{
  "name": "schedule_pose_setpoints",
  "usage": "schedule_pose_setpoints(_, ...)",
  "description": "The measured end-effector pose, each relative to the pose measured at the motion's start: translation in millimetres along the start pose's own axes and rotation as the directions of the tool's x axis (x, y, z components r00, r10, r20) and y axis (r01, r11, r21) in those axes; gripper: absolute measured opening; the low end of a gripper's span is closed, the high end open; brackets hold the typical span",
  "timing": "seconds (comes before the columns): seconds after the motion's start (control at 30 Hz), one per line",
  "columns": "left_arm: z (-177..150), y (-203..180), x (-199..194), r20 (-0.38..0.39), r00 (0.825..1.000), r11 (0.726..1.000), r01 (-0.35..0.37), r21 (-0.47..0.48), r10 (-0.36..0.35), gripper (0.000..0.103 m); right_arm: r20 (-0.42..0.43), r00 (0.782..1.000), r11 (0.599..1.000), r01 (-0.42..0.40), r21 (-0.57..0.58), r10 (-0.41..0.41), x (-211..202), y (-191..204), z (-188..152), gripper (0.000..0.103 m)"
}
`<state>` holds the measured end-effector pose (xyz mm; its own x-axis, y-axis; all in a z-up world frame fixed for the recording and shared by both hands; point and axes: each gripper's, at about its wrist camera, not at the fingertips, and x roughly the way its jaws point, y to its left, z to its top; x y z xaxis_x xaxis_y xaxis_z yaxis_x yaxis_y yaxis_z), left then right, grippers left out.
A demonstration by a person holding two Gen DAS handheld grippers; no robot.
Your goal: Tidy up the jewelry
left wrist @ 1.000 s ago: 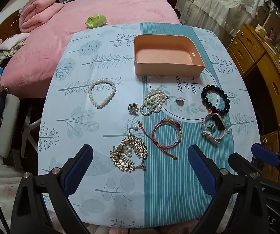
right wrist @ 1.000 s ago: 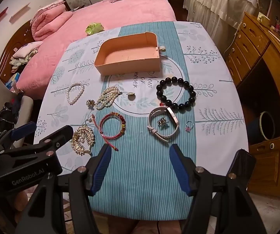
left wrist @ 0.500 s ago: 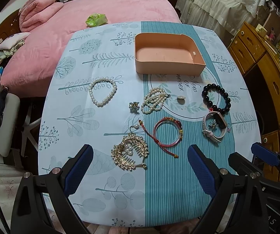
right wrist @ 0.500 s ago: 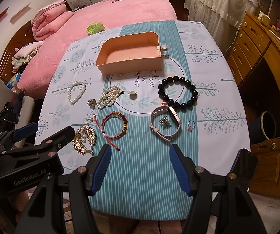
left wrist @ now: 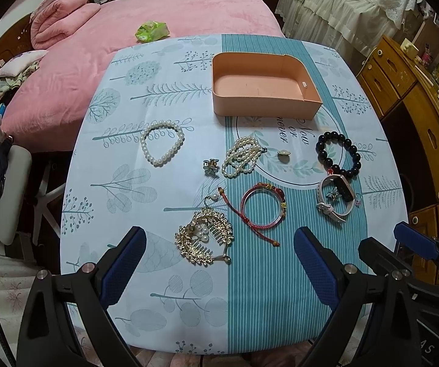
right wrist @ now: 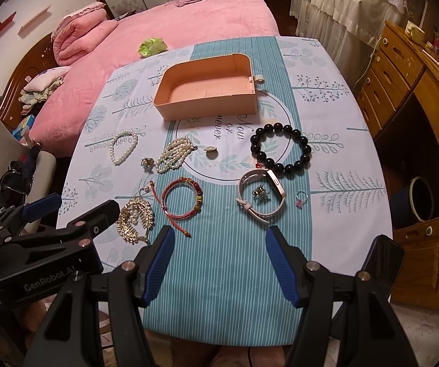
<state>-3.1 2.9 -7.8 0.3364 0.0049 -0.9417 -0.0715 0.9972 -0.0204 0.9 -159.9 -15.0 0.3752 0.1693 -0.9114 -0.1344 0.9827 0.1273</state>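
Left tool [left wrist: 219,263]: its rear body runs off the bottom edge of the left wrist view; in the right wrist view only its side shows.
Right tool [right wrist: 219,263]: handles cut by the bottom edge.
Table [left wrist: 250,305]: near edge partly covered by both tools' arms.
Gold hair comb [right wrist: 135,217]: left part hidden behind the left tool in the right wrist view.
Small ring [right wrist: 301,198]: too small to tell its stone; in the left wrist view it is half hidden behind the watch band [left wrist: 335,195].
Small charm inside the watch band: too small to identify.
Printed lettering on the tablecloth [right wrist: 228,127]: partly covered by the pink box [right wrist: 207,91].
Bed [left wrist: 158,15]: far end cut off by the frame.
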Motion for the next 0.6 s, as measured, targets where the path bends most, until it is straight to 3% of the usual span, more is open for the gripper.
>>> schedule_pose_setpoints(0.6,4.4,-0.2,-9.5,0.003,1.000,1.000,0.014,-0.012,-0.014,0.096,0.019,1.000,1.000,-0.014,-0.012,0.014,-7.3,2.1,6.9,0.062)
